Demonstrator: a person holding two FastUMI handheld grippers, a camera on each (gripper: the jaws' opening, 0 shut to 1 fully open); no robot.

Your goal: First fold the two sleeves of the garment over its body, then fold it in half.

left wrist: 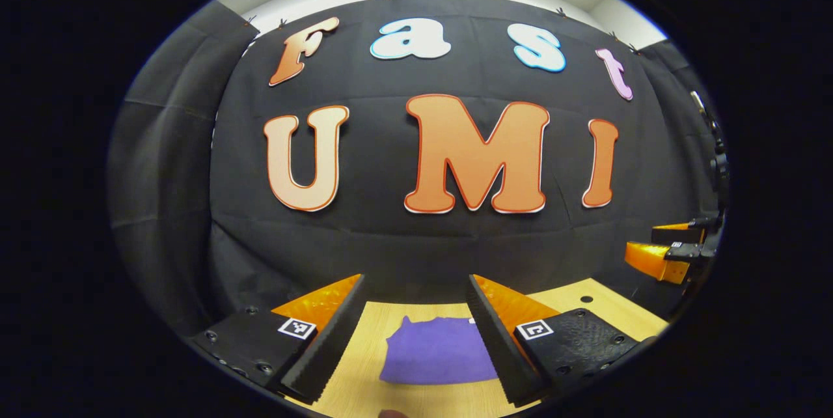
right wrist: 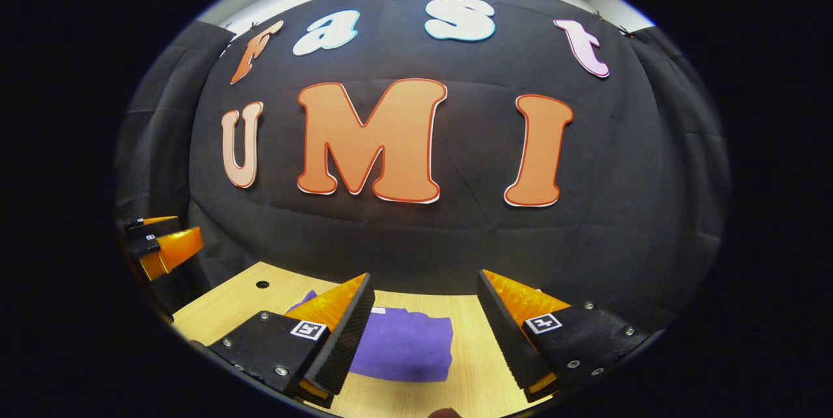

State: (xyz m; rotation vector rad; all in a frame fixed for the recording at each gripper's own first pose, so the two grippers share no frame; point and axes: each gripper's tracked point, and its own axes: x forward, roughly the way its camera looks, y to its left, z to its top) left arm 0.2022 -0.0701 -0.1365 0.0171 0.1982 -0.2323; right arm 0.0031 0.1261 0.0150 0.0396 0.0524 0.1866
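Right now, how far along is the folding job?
The purple garment lies on the wooden table as a compact block with no sleeves sticking out, so the folds look done. Both left tongs and right tongs hang open above it, holding nothing. Little seems left beyond withdrawing.

No readable text, brand or number on the equipment or the work surface. Square black-and-white coded marker tags sit on the finger mounts: two on the left gripper [left wrist: 416,314], two on the right gripper [right wrist: 426,310]; they carry a block pattern, not characters. A small white tag at the top edge of the purple garment [left wrist: 436,359] on the wooden table [left wrist: 586,307] is too small to read.
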